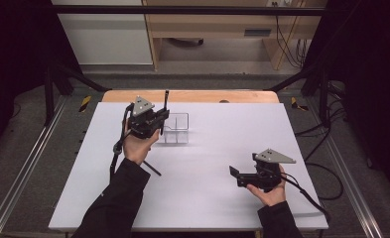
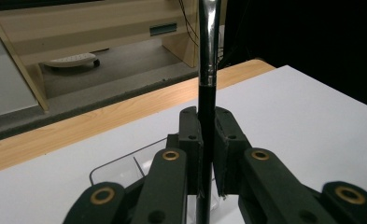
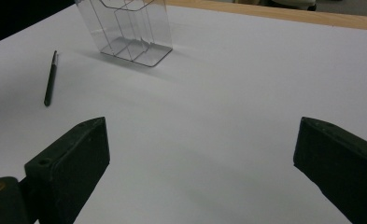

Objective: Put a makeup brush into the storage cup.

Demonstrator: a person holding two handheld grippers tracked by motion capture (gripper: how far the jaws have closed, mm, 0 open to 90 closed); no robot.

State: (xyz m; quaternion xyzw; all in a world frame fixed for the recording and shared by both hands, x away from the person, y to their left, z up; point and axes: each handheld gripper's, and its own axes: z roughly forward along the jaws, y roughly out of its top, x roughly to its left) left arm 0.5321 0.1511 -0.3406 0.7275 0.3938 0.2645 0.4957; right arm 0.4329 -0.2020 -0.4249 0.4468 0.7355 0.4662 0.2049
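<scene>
White table [image 1: 207,198] first; at its twelve o'clock the clear organizer [image 1: 178,130]. Left gripper [image 2: 208,154], jaws clamped on an upright brush [image 2: 207,74], poised to slot it in. Right gripper [image 3: 200,154] gapes empty; another brush [image 3: 50,84] waits

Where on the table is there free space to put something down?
The middle of the table, between the clear box and the right gripper, is bare, as is the far right side. It is crowded at the far left: the left gripper holds a pen by the box, and a second pen lies near.
</scene>
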